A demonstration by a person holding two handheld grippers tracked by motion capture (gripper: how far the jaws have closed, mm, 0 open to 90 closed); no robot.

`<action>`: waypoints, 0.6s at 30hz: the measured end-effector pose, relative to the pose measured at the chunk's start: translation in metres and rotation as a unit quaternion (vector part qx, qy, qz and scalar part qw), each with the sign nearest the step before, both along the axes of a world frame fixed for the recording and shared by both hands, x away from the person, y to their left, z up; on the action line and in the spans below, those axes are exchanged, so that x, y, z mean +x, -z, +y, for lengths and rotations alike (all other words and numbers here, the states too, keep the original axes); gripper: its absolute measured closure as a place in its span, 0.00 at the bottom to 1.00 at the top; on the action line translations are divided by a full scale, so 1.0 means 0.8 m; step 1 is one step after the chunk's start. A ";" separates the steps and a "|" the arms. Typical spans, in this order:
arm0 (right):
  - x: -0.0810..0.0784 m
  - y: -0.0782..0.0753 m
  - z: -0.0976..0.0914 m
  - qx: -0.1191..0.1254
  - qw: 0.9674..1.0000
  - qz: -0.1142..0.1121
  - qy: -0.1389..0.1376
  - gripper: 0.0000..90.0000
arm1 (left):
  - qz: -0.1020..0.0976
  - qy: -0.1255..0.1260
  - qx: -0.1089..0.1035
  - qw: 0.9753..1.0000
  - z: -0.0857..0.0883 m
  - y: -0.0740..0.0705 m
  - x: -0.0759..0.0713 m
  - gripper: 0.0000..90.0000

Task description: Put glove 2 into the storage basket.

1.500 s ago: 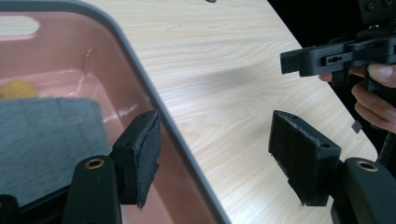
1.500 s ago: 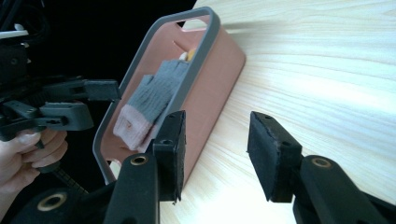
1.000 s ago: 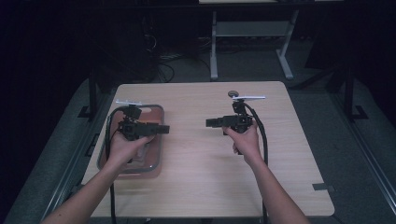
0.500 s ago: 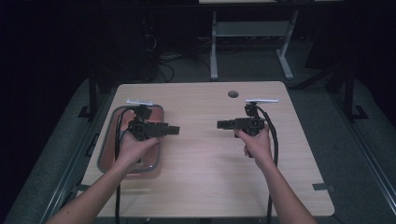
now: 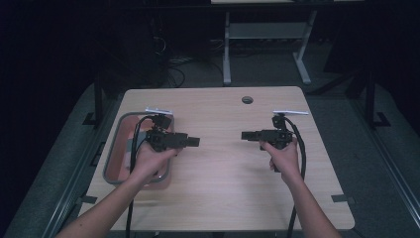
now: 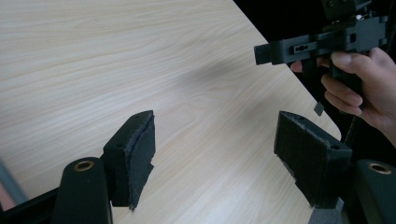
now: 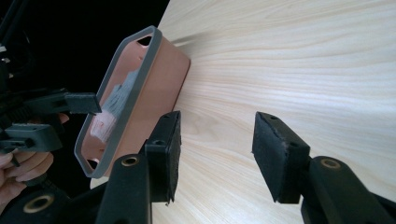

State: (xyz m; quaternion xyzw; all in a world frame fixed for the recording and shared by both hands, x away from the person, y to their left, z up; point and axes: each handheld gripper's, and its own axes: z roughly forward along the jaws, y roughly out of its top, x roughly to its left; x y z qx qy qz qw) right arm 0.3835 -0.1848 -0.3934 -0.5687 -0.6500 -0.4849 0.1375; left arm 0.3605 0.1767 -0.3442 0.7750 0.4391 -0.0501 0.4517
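Pink tray [image 5: 113, 158], grey-rimmed, rounded oblong, lay under left gripper [image 5: 194, 142], long axis running away from person. Jaws spread, empty. Right gripper [image 5: 246, 135] faced it; jaws just opening, nothing between.

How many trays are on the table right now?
1. The tray sits at the table's left edge, under the left gripper; something pale lies inside.

I see the tray [image 5: 113, 148] lying along the table's [image 5: 223, 198] left edge. My left gripper [image 5: 194, 142] hangs over the tray's right rim, my right gripper [image 5: 246, 135] nearer the right edge, tips facing across the middle, well apart. A hole [image 5: 247, 99] sits near the far edge.
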 end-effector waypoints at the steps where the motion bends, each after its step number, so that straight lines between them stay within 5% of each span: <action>1: -0.001 0.001 -0.003 0.000 1.000 0.000 0.002 0.57 | -0.001 0.002 0.001 1.000 -0.003 0.000 0.000 0.32; 18: -0.021 0.018 -0.053 -0.002 0.999 0.012 0.030 0.57 | 0.010 0.030 0.012 0.999 -0.048 0.022 -0.007 0.32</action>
